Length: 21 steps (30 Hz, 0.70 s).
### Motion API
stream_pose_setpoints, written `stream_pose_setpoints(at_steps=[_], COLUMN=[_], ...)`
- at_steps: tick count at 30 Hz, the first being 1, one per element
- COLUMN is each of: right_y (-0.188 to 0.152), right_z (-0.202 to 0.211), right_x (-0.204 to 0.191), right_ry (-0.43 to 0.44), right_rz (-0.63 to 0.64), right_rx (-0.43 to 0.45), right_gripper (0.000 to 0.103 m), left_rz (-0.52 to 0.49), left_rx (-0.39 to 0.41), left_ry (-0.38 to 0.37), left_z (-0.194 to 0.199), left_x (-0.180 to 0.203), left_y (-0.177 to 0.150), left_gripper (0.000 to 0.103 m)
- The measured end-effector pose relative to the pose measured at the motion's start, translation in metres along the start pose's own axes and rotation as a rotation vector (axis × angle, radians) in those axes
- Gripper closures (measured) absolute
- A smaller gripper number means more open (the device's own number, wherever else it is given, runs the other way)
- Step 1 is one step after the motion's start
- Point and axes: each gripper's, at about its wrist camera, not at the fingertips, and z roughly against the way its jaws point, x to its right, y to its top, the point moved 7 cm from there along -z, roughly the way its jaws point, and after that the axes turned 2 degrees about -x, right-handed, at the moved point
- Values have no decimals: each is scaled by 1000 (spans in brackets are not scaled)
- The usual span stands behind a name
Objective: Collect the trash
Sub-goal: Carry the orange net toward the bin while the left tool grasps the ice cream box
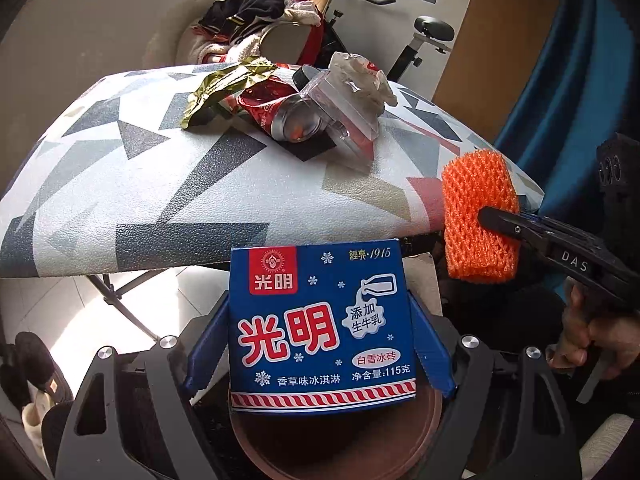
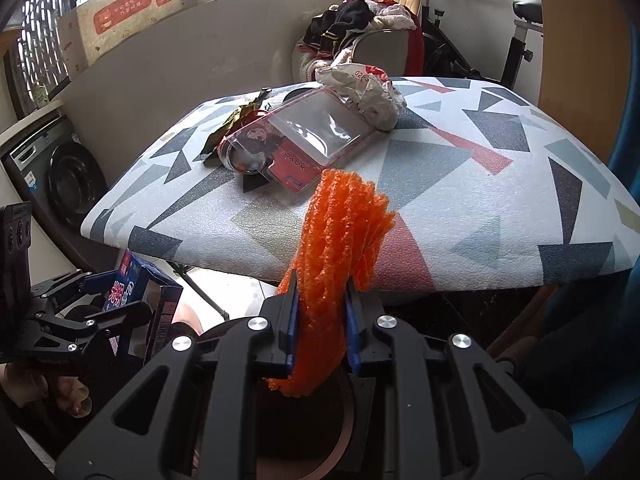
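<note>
Beyond the patterned table, my left gripper clamps a blue ice-cream box, my right gripper squeezes crumpled orange foam netting.

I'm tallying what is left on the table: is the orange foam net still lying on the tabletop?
No: the orange foam net is pinched in the right gripper, held off the patterned table.

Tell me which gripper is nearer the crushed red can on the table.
Neither clearly. The left gripper, holding the blue carton, and the right gripper, holding the orange foam net, both hang off the table's near edge, away from the red can.
</note>
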Motion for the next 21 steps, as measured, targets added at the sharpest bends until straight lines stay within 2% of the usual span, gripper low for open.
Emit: stream_pose_setpoints(at_steps=[11, 14, 17, 21], right_y=[-17, -19, -24, -32], right_z=[-15, -17, -21, -30], right_x=[-14, -18, -23, -36], right_ry=[14, 19, 31, 49], right_rz=[51, 62, 80, 129], right_rx=[-48, -56, -78, -116], right_gripper=[81, 81, 81, 81], left_rz=[10, 30, 50, 79], left_rx=[-44, -50, -30, 50], left_ry=[-10, -30, -26, 10], left_z=[-11, -13, -10, 6], left_x=[0, -1, -4, -12], left_y=[-5, -4, -1, 7], left_gripper=[22, 19, 15, 13])
